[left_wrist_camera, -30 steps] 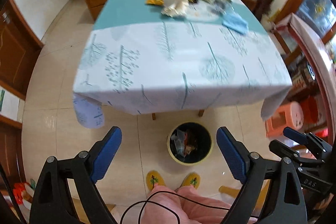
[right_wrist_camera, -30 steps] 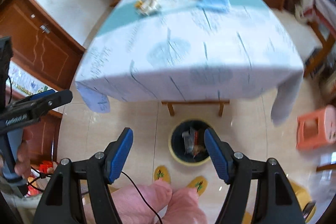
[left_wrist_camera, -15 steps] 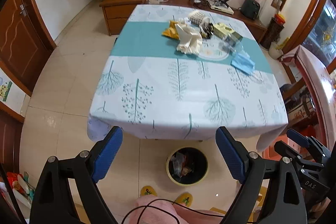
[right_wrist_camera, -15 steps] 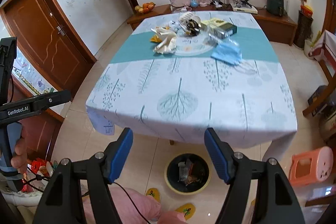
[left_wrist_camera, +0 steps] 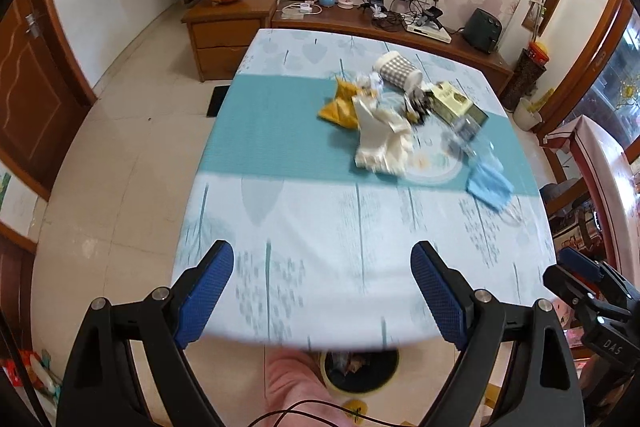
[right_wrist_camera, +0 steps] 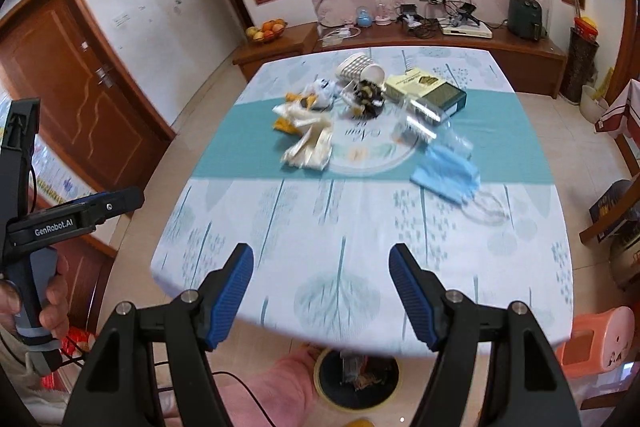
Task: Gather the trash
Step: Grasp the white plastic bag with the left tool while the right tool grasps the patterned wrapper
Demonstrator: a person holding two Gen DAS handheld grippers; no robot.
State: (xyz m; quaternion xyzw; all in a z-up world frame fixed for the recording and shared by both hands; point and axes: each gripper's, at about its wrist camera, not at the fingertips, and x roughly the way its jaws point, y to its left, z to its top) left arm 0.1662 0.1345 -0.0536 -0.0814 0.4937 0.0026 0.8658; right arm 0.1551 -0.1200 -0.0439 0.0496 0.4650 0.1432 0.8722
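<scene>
Lying in a loose heap on the teal band across the middle of the counter (left_wrist_camera: 280, 227) is the trash (right_wrist_camera: 360, 111): a cream crumpled wrapper (left_wrist_camera: 382, 141), a yellow packet (left_wrist_camera: 340, 105) just behind it, a checked paper cup (right_wrist_camera: 358, 67) tipped on its side, a cream-and-green carton (right_wrist_camera: 430, 89), clear crumpled plastic (right_wrist_camera: 424, 123) and a blue face mask (right_wrist_camera: 446, 173) at the heap's near right edge. Everything there is slightly blurred. The left hand-held gripper (left_wrist_camera: 322, 297) hangs above the counter's near edge with its blue pads spread wide and nothing between them. The right hand-held gripper (right_wrist_camera: 322, 295) is over the same near edge, also parted wide and empty, well short of the heap. Under the counter's near edge stands a round bin (right_wrist_camera: 356, 383) with a yellow rim; mixed wrappers lie in it, too dim to tell apart. A pink sleeve (left_wrist_camera: 292, 383) shows just beside the bin.
</scene>
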